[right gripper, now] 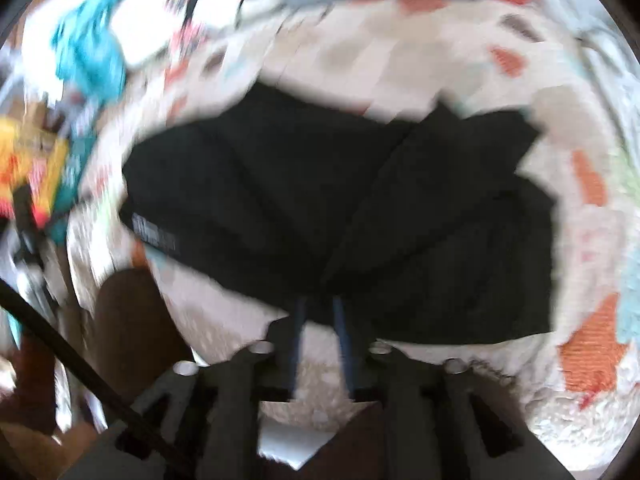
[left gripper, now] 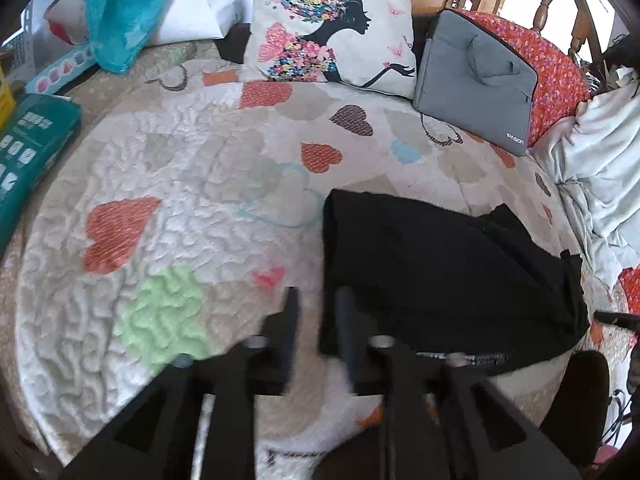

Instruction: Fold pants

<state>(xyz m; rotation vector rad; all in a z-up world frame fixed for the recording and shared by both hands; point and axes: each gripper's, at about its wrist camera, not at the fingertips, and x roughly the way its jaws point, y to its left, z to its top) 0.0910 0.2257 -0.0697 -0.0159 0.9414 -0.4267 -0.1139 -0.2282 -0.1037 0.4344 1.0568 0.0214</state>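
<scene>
Left tongs (left gripper: 316, 300) are standing released, with a clear gap between the fingers and nothing between them; the right finger is overlapping the near-left corner of the black pants (left gripper: 444, 272), though contact cannot be confirmed. Right tongs (right gripper: 320, 308) are likewise standing parted, tips lying at the near edge of the pants; the right wrist view is heavily blurred, so whether the pads are pinching cloth cannot be told.

The pants are lying folded into a dark block on the heart-patterned quilt (left gripper: 180, 184), toward its near right side. A strip of light print is showing along the near hem (left gripper: 480, 359), too small to read.

To the left, a teal box (left gripper: 28, 148) is resting at the quilt's edge. To the right, a pale crumpled sheet (left gripper: 600, 160) is bunching up just beside the pants.

Farther back, a grey laptop bag (left gripper: 476, 80) is leaning against a red floral cushion (left gripper: 556, 76); its label is appearing mirrored and seems to read "IPASON". Beside it, a pillow (left gripper: 328, 24) printed with a flower-haired silhouette is standing upright. A turquoise star-patterned towel (left gripper: 120, 12) is draping at the far left. Turned wooden posts (left gripper: 544, 0) are rising behind the bag.
</scene>
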